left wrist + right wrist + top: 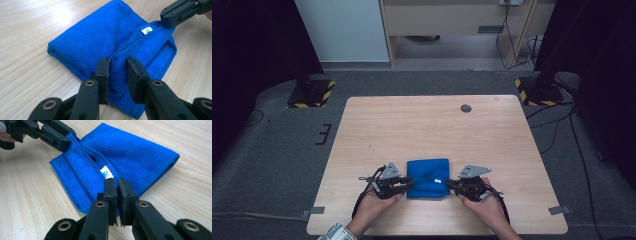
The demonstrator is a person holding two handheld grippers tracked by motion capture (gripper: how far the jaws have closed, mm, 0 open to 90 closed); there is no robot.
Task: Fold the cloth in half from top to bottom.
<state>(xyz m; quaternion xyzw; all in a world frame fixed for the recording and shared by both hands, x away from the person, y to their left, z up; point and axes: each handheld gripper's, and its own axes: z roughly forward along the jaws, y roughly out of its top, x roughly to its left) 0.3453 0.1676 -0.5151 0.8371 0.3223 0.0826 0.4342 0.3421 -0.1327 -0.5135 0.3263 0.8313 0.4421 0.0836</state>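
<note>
- blue cloth (428, 178) lies folded at the near edge of the table (427, 125), nothing else close.
- left gripper (117, 65) narrowly parted around its left edge.
- right gripper (117, 185) pinches its right edge.
- far grommet (466, 108) well clear.

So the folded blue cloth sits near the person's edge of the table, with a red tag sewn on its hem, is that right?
Not quite. The tag is white with a small printed mark, not red, as the right gripper view shows. The rest holds: the folded blue cloth lies near the person's edge of the table.
</note>
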